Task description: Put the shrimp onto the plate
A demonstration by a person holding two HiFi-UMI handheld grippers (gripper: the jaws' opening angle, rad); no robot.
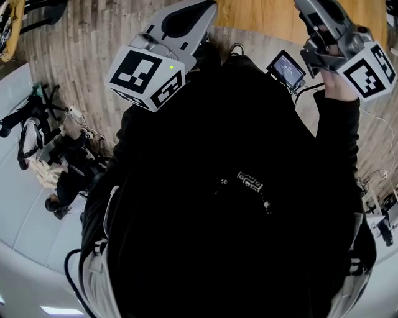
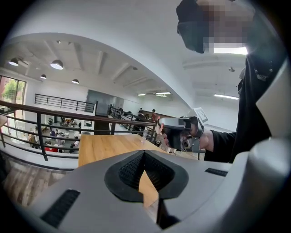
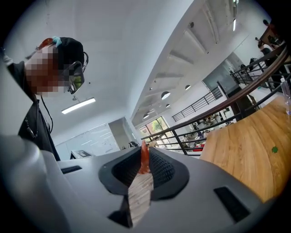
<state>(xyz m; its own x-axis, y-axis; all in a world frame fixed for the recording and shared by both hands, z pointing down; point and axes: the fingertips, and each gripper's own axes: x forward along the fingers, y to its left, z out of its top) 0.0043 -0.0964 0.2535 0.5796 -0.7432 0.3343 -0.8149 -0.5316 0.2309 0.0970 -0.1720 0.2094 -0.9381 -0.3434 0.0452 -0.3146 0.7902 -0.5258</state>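
Observation:
A thin orange-red shrimp stands upright between the dark ribbed pads of my right gripper, which is shut on it. In the head view that gripper is raised at the top right, close to the person's black-clad chest. The left gripper view shows it too, gripped by a hand. My left gripper has its pad tips together with nothing between them. From above it sits at the top left. No plate is in any view.
A light wooden table lies ahead of both grippers, with a dark railing behind it. A small green speck lies on the wood. Cables and gear clutter the floor at the left.

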